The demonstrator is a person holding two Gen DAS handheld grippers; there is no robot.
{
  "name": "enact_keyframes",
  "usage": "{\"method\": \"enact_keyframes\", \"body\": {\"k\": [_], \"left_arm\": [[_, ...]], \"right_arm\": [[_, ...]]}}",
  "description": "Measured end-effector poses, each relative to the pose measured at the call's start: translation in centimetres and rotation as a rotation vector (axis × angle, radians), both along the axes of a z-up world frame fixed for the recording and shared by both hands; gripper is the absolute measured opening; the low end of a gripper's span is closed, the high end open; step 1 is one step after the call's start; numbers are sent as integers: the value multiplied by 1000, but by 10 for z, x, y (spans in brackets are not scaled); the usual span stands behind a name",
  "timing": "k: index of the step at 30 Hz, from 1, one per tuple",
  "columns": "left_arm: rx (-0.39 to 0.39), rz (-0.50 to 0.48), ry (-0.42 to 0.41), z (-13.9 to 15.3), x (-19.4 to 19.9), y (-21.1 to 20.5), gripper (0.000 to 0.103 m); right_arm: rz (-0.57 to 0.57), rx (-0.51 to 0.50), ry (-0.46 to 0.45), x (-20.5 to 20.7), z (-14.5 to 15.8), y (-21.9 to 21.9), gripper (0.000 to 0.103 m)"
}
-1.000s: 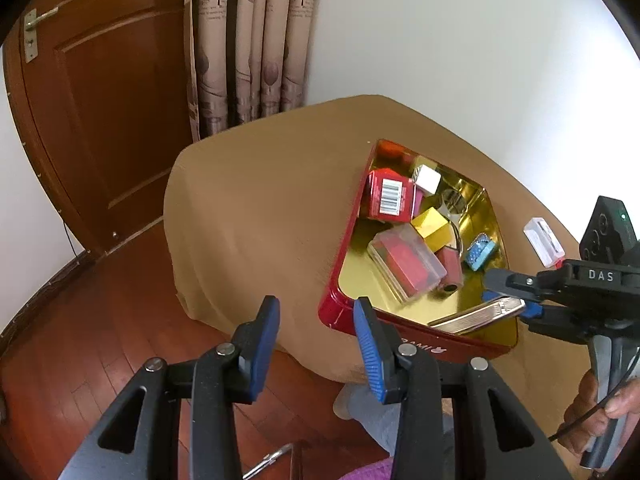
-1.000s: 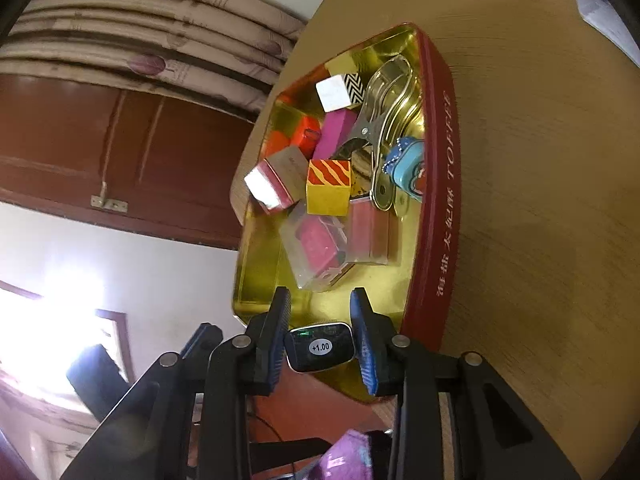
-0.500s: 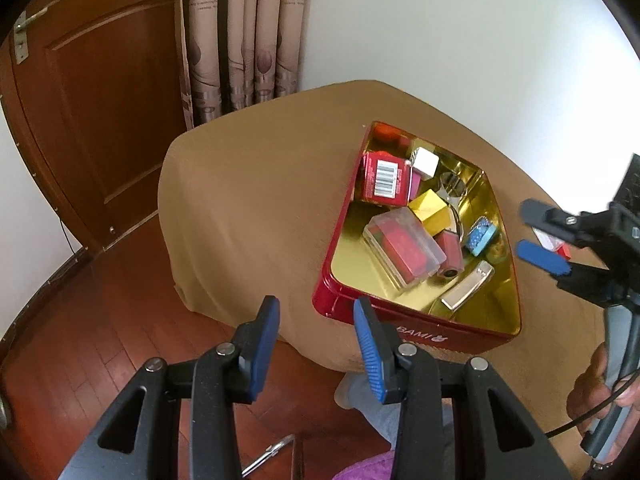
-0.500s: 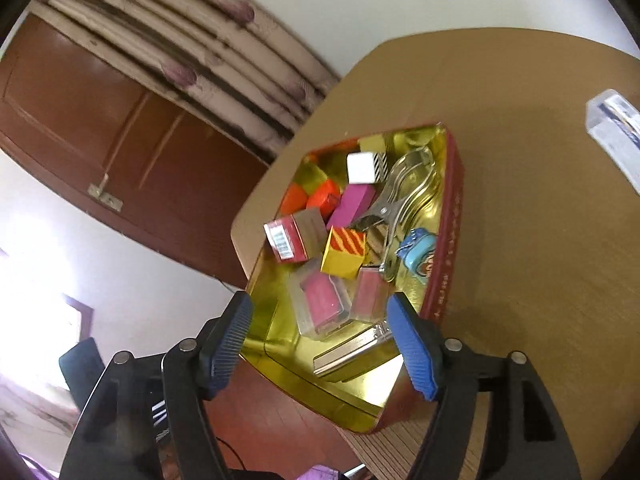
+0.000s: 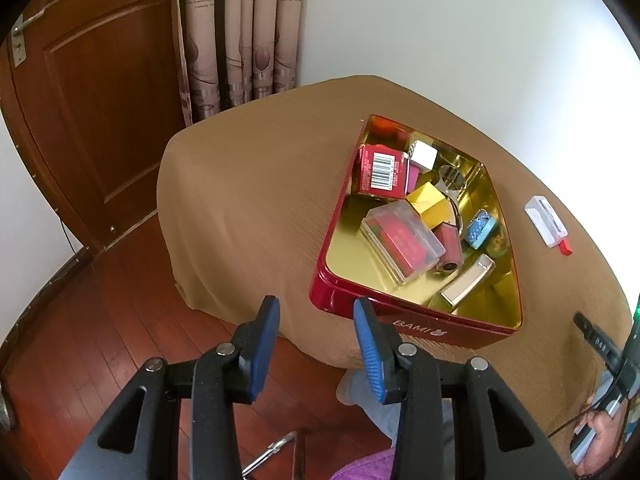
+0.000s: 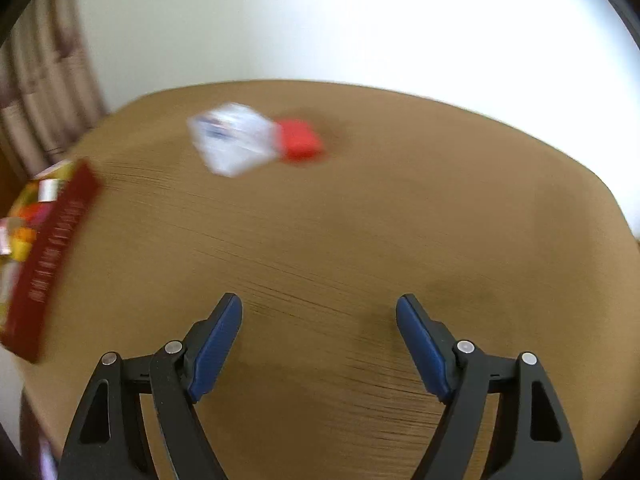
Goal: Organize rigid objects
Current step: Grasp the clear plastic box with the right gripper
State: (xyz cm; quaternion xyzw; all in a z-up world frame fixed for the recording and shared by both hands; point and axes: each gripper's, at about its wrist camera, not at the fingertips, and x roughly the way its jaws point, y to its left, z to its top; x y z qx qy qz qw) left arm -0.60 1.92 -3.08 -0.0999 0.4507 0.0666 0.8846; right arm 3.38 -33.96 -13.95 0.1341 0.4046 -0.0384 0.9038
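Observation:
A red tin tray (image 5: 404,322) with a gold inside sits on the brown table and holds several small boxes, a clear case (image 5: 402,238), a metal clip and a slim silver case (image 5: 466,284). My left gripper (image 5: 316,324) is open and empty, off the table's near edge, in front of the tray. My right gripper (image 6: 319,326) is wide open and empty above bare table. Ahead of it lies a clear plastic box with a red end (image 6: 248,142), blurred; it also shows in the left wrist view (image 5: 546,226). The tray's red wall (image 6: 48,264) is at its left.
The table (image 6: 360,240) is covered in brown cloth and drops off to a wooden floor (image 5: 100,320). A wooden door (image 5: 92,100) and curtains (image 5: 240,32) stand behind. The right tool's body (image 5: 600,344) is at the right edge.
My right gripper let the slim silver case go into the tray, opened wide and swung right, away from the tray, toward the clear box. My left gripper stayed open.

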Motion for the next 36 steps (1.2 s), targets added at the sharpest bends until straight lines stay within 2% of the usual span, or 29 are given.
{"method": "enact_keyframes", "body": {"k": [1, 3, 6, 8, 11, 12, 14, 17, 21, 30, 34, 36], "left_arm": [[8, -3, 2, -1, 0, -3, 39], [18, -10, 5, -2, 0, -6, 39], [35, -36, 9, -3, -1, -15, 39], [46, -49, -4, 0, -2, -20, 39], [81, -70, -35, 7, -5, -30, 39], [92, -74, -43, 9, -4, -32, 39], [121, -85, -65, 13, -3, -37, 39], [142, -99, -80, 14, 1, -40, 39], [135, -114, -53, 7, 6, -39, 39], [54, -110, -12, 0, 14, -30, 39], [25, -108, 0, -3, 17, -27, 39], [19, -107, 0, -3, 17, -26, 39]], "right_arm": [[-27, 30, -38, -3, 4, -12, 78], [-56, 0, -27, 3, 3, -20, 83], [-32, 31, -10, 23, 0, -29, 83], [8, 82, -36, 36, 7, -35, 82], [105, 142, -82, 60, 34, -31, 83], [157, 128, -93, 71, 45, -27, 86], [263, 60, -119, 93, 67, -13, 101], [395, -114, -91, 125, 87, 18, 103], [474, -303, -21, 162, 85, 46, 102], [535, -346, 87, 212, 68, 65, 102], [572, -399, 172, 226, 48, 73, 102], [591, -395, 221, 233, 38, 76, 101]]}}
